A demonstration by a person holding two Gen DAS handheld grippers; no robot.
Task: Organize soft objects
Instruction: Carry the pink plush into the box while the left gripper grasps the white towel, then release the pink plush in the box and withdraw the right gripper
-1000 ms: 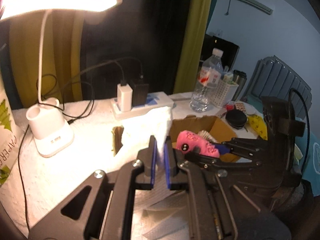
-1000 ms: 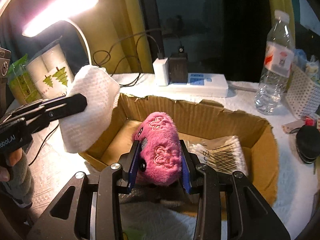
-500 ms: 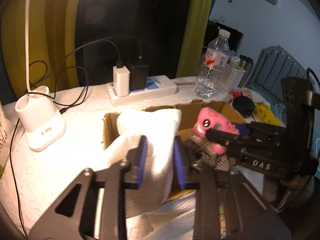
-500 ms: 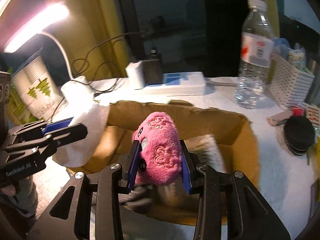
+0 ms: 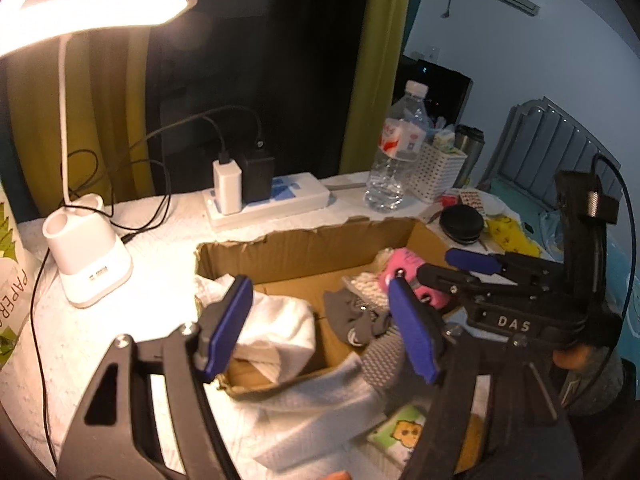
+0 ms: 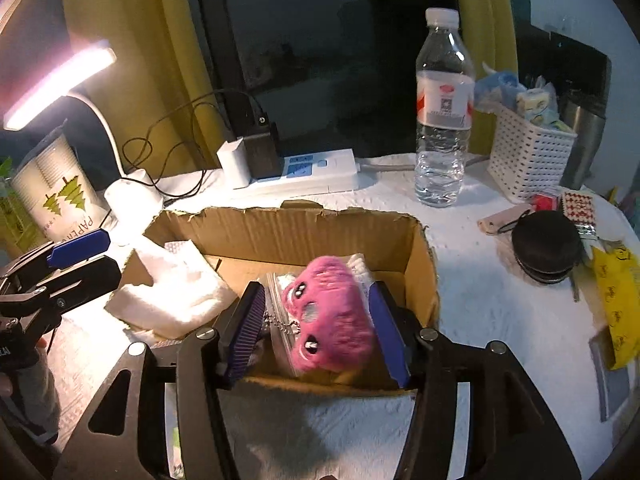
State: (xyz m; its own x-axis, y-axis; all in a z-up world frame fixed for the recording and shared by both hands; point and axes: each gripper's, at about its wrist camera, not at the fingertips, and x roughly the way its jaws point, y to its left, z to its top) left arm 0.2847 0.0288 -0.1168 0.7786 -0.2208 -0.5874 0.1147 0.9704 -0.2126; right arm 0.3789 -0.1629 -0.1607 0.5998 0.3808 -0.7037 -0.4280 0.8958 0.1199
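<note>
Pink plush toy (image 6: 332, 316) sits in the near right part of the cardboard box (image 6: 288, 228), eyes facing you, a short ball chain hanging off its left side, and it lies on a clear bag of cotton swabs (image 5: 370, 282). Your right gripper (image 6: 316, 328) straddles it with the jaws opening; the left pad stands clear of the fur, the right pad is just beside it, so the toy is released, though it is between the fingers. White folded towel (image 6: 176, 292) lies in the left end of the box, draped against the left wall. Your left gripper (image 5: 320, 320) hovers above that end, jaws opening and spread wide, nothing pinched between the blue pads (image 5: 228, 330); the towel shows below and beyond them. In the left wrist view a grey sock-like cloth (image 5: 354, 318) lies on the box floor between towel and toy. Box stands on a worktop (image 6: 480, 304) covered in white paper towelling. Far side: white power strip (image 6: 316, 172) with two chargers plugged in, a lit desk lamp (image 5: 86, 272) at far left, a water bottle (image 6: 442, 120) and a white perforated basket (image 6: 528, 164) at far right. Right of the box: a round black case (image 6: 546, 246) and a yellow packet (image 6: 616, 304). A sheet of paper towel (image 5: 320, 404) hangs over the near box wall.
</note>
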